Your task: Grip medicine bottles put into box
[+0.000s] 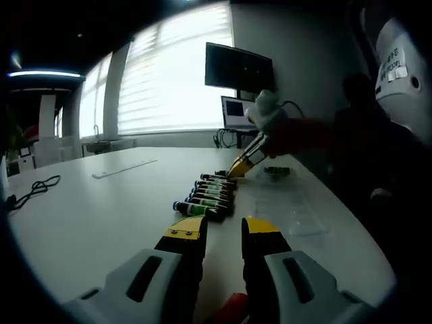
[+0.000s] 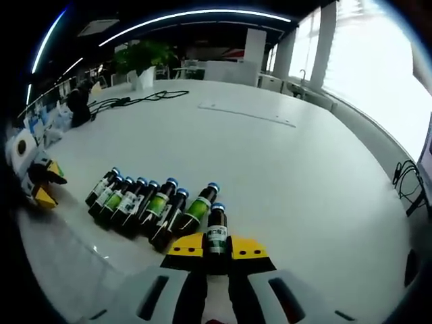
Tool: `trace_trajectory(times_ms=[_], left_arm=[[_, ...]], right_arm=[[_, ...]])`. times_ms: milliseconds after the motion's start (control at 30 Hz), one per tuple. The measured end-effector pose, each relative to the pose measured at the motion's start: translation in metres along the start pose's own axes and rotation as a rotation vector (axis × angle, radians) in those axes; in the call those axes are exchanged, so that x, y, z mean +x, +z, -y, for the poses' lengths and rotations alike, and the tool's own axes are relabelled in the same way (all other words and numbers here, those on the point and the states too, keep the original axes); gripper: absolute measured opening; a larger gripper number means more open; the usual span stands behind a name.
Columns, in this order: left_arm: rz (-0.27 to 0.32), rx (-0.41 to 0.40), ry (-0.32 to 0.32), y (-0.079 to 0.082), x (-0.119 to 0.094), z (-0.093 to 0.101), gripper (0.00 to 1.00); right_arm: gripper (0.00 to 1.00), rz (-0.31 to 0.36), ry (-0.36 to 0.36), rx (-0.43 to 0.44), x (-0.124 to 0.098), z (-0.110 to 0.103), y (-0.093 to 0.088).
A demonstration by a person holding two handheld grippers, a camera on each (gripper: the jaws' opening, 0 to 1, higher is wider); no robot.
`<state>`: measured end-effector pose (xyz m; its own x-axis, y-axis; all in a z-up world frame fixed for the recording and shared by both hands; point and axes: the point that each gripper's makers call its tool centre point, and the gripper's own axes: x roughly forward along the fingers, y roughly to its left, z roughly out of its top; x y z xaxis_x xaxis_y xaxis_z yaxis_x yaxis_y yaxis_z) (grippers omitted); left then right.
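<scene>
Several dark medicine bottles (image 1: pixel 210 194) with blue caps and green labels lie side by side in a row on the white table (image 1: pixel 101 216). My left gripper (image 1: pixel 223 228) stands open just short of the near end of the row, nothing between its yellow tips. My right gripper (image 2: pixel 217 248) is shut on a medicine bottle (image 2: pixel 217 233) at the row's other end, cap pointing away. In the left gripper view the right gripper (image 1: pixel 240 167) comes in from the right, held by a gloved hand (image 1: pixel 266 111). The left gripper (image 2: pixel 48 183) shows beyond the bottle row (image 2: pixel 145 202).
A faint clear plastic box (image 1: pixel 297 214) lies on the table right of the row. A small dark object (image 1: pixel 275 172) sits behind it. A monitor (image 1: pixel 239 67) and laptop (image 1: pixel 236 111) stand at the far edge. Black cables (image 2: pixel 135 100) and a flat strip (image 2: pixel 246 113) lie further off.
</scene>
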<state>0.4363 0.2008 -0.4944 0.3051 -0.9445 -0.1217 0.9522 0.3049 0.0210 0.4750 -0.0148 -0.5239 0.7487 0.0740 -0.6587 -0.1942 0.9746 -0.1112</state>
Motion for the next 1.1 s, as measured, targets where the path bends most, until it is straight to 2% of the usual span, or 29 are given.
trace_trajectory(times_ms=[300,733,1100], left_arm=[[-0.002,0.000,0.001,0.000,0.001,0.000,0.14],[-0.001,-0.003,0.003,0.000,0.000,-0.001,0.14],[-0.001,-0.003,0.004,0.000,0.000,-0.001,0.14]], right_arm=[[0.07,0.031,0.000,0.026,-0.013,0.003,0.002],[0.07,0.092,-0.035,0.070,-0.044,0.008,0.001],[0.07,0.116,-0.083,0.095,-0.071,0.017,-0.011]])
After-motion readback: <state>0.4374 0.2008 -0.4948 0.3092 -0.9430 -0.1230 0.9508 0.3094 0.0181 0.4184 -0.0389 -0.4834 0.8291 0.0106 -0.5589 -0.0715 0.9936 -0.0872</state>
